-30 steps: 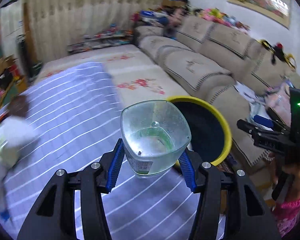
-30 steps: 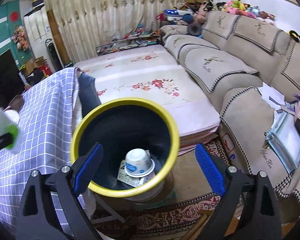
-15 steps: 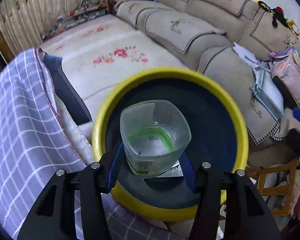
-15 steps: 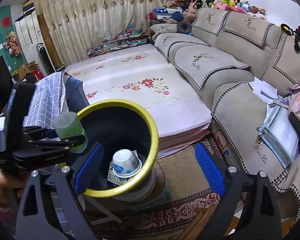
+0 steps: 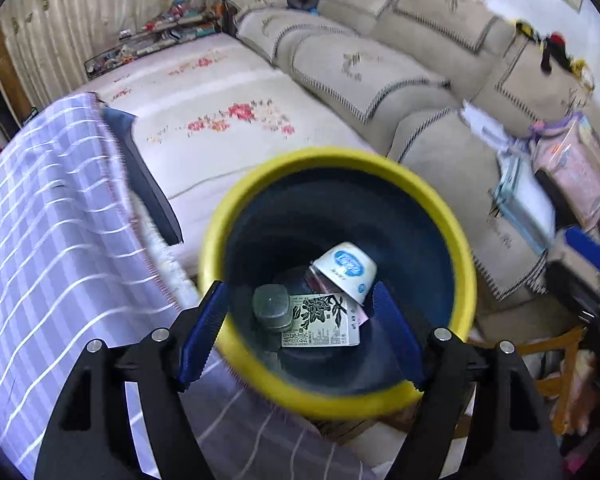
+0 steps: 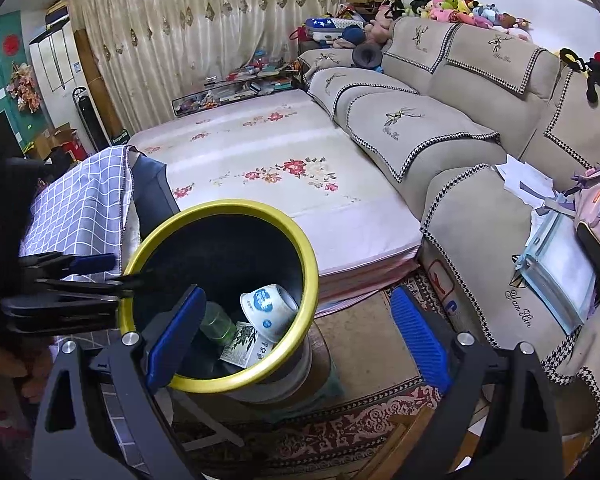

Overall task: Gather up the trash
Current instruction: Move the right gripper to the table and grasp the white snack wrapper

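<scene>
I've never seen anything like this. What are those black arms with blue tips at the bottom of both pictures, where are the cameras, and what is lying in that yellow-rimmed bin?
No robot here: a person holds a two-finger grabber in each hand, and each grabber carries a wide-angle camera looking along its fingers. One picture comes from the left gripper, the other from the right gripper.

Both look down into a bin with a yellow rim, standing beside a low bed and a sofa. Inside lie a clear plastic cup, a white bowl tipped on its side, and a printed carton.

The left gripper's jaws are opening over the bin and hold nothing; the cup lies below them. The right gripper is open and empty too.
</scene>
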`<state>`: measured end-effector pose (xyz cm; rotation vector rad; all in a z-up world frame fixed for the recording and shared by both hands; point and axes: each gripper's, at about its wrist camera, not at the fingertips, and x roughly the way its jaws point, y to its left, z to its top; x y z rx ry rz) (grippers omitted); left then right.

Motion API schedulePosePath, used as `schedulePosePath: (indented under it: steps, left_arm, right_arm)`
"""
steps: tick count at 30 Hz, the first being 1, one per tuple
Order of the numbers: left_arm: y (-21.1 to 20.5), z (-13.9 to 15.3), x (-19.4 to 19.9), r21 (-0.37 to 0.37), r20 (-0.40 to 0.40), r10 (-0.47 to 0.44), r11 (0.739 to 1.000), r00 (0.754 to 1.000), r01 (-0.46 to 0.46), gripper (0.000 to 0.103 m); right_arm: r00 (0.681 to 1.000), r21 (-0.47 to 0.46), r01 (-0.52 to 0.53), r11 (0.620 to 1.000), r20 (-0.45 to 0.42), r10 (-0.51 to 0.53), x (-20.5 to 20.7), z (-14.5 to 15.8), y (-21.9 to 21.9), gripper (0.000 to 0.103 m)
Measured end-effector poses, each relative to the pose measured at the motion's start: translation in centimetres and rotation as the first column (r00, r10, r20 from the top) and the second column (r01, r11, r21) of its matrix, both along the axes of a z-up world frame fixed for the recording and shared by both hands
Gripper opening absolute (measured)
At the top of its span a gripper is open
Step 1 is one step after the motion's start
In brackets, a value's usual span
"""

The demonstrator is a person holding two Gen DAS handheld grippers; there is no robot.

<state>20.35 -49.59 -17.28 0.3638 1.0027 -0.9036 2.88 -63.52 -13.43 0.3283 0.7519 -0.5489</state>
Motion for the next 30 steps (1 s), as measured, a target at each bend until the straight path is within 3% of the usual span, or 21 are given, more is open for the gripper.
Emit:
schedulePosePath:
  steps: [4,8,11,15,18,22,26,30]
  left_arm:
    - [5.9,3.4,-1.3,-0.074,0.069,0.056,0.996,0.996,-0.051,0.087]
    - [15.2,6.7,-2.7,-0.151,0.124,0.158,0.979,0.980,-0.139,0.091]
    - [23.1,8.6,-3.4,-0.197,0.158,0.288,0.947,0.944,-0.256,0.095]
    - [32.4,9.8,-4.6,-0.197,0.217,0.460,0.885,0.861,-0.423,0.096]
    - [38.3,9.9,-5.4,-0.210,0.218,0.570,0.820,0.792,-0.533,0.097]
    - [44.7,9.7,-6.5,-0.217,0.219,0.667,0.745,0.713,-0.630,0.097]
    - [48.4,9.0,-7.6,-0.229,0.226,0.710,0.704,0.666,-0.673,0.097]
    - [50.8,8.5,-7.9,-0.248,0.198,0.727,0.686,0.657,-0.684,0.097]
  right_arm:
    - [1.000,0.005,-0.027,1.000,-0.001,0.027,0.5,-0.1,0.7,0.090]
    - [0.996,0.001,-0.084,0.996,-0.015,0.084,2.3,-0.3,2.4,0.090]
    - [0.988,0.001,-0.154,0.988,-0.016,0.154,4.5,-0.2,4.5,0.090]
    - [0.957,-0.006,-0.291,0.957,-0.010,0.291,8.2,0.5,9.4,0.090]
    - [0.909,-0.019,-0.417,0.909,-0.013,0.417,11.5,1.1,14.8,0.090]
    - [0.816,-0.027,-0.579,0.815,-0.012,0.579,15.1,1.8,23.1,0.090]
    - [0.729,-0.039,-0.684,0.729,-0.006,0.684,17.4,2.1,30.6,0.090]
    - [0.642,-0.030,-0.766,0.642,0.004,0.767,18.8,2.3,37.2,0.088]
